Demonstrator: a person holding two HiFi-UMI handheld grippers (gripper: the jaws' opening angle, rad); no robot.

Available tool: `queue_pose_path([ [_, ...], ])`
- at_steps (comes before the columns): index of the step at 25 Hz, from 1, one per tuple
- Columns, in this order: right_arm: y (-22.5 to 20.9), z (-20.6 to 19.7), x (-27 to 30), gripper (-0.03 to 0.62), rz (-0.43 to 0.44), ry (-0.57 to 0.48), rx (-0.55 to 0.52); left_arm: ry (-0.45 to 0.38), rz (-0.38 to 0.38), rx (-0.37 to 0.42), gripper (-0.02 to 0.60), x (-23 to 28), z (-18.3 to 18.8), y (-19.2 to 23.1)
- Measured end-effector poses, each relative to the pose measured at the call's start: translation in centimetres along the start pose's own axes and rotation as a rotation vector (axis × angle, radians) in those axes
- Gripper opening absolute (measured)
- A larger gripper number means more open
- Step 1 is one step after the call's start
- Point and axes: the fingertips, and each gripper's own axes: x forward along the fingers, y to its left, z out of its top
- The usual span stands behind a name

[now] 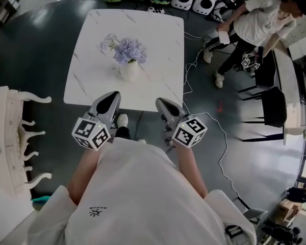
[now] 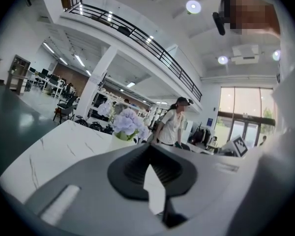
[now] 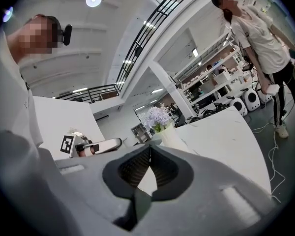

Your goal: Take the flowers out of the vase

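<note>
Flowers (image 1: 130,50) in white vase (image 1: 129,71), left gripper (image 1: 112,97) and right gripper (image 1: 160,103) pressed together, empty

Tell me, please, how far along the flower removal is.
Done: nothing; the flowers stand in the vase on the table. In hand: the left claw and right claw, both shut and empty, hover at the table's near edge. Left: reach in, grip the flowers, lift them out.
</note>
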Motion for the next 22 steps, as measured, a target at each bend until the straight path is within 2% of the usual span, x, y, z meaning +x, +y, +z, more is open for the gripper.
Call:
queue_pose_path([
  [15,-1.4,2.3,6.7,0.0,-0.054,0.006,-0.074,0.03,-0.106,-0.003,-0.012,3.7,2.2,5.9],
  [22,-1.3,4.0,9.6,0.001,-0.09,-0.034,-0.108,0.065,-0.169,0.029,-0.011,4.8,2.8,8.2],
])
